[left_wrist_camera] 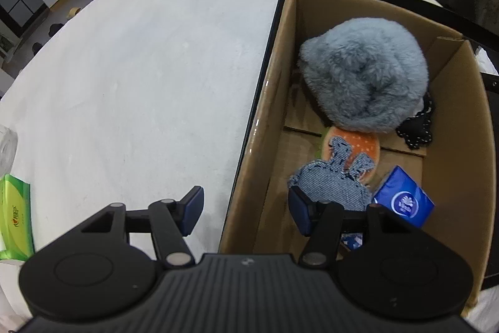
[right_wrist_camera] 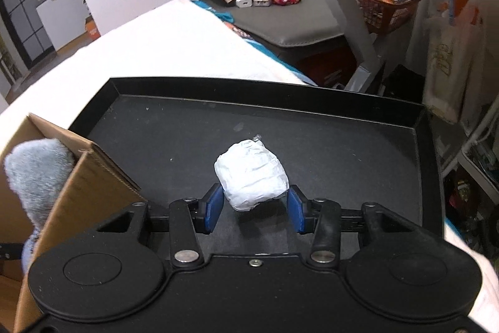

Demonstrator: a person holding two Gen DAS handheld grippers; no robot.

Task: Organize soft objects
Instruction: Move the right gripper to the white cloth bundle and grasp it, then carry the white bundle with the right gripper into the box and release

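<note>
The left gripper (left_wrist_camera: 246, 209) is hovering with its jaws standing wide and nothing between them, straddling the near left wall of one cardboard box (left_wrist_camera: 458, 102). One finger is sitting outside the box over the white table cover (left_wrist_camera: 140, 58); the other is sitting inside. Ahead of that inner finger, five soft items are lying in the box: one grey-blue fluffy hat (left_wrist_camera: 363, 74), one denim rabbit-shaped piece (left_wrist_camera: 330, 183), one orange dotted pad (left_wrist_camera: 352, 150), one black dotted item (left_wrist_camera: 418, 127) and one blue tissue pack (left_wrist_camera: 404, 200). One green tissue pack (left_wrist_camera: 14, 205) is lying far left of the gripper.

The right gripper (right_wrist_camera: 255, 209) is pointing down at one black tray (right_wrist_camera: 343, 127). One white crumpled bundle (right_wrist_camera: 252, 173) is sitting between its fingertips, the jaws narrowed around it; pad contact cannot be told.
</note>
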